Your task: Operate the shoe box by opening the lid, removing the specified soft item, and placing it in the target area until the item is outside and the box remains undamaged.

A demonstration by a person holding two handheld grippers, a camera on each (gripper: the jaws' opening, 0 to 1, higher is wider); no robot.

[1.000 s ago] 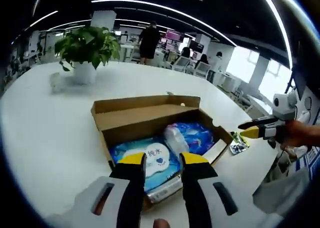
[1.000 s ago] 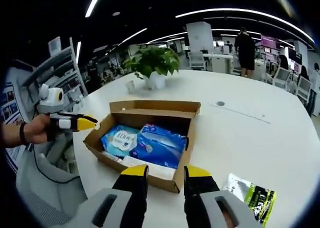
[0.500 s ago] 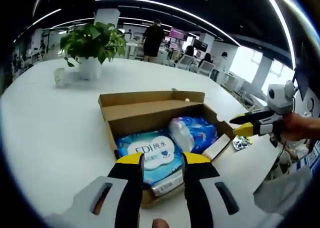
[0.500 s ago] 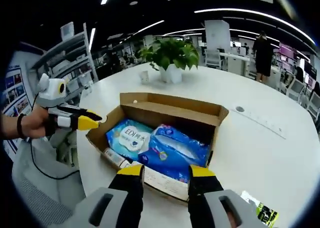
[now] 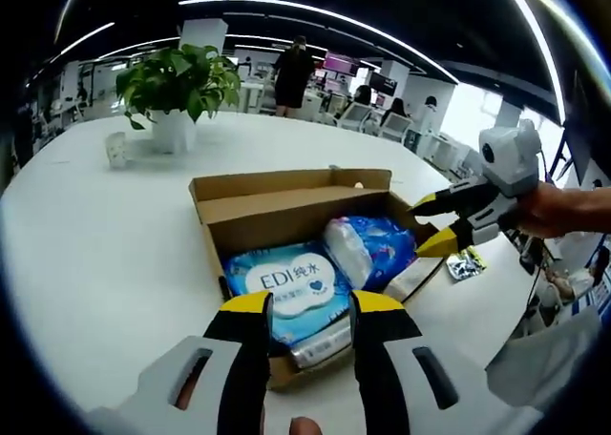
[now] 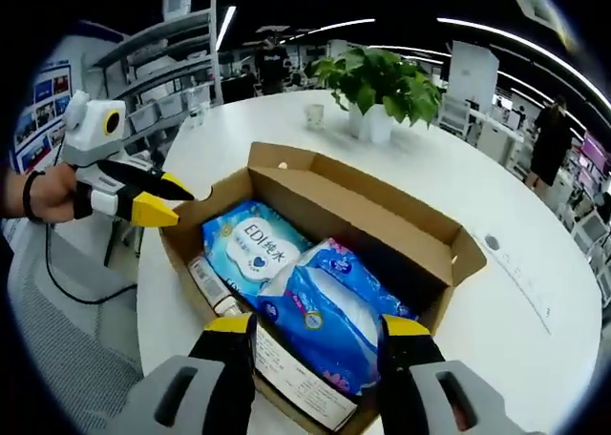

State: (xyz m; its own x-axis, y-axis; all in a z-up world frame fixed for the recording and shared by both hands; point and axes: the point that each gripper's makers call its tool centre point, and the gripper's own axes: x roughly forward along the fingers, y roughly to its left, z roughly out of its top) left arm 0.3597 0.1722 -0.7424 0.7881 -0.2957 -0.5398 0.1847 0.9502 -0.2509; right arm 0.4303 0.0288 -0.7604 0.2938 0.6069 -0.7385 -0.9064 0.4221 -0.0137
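On the white table (image 5: pixel 86 225), both hand-held grippers — left (image 5: pixel 307 304), right (image 6: pixel 315 327) — hang spread, empty, over the box (image 6: pixel 382 227).

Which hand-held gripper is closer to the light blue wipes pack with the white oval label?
Left. The left hand-held gripper hangs open right over the light blue wipes pack; the right hand-held gripper is over the darker blue soft pack beside it.

The shoe box (image 5: pixel 286 201) was plain brown cardboard. Inside lay a light-blue wipes pack (image 5: pixel 286 287) with a white label and a darker blue tissue pack (image 6: pixel 329 311). Both grippers' jaws were black, tipped yellow. The table (image 5: pixel 105 235) was white.
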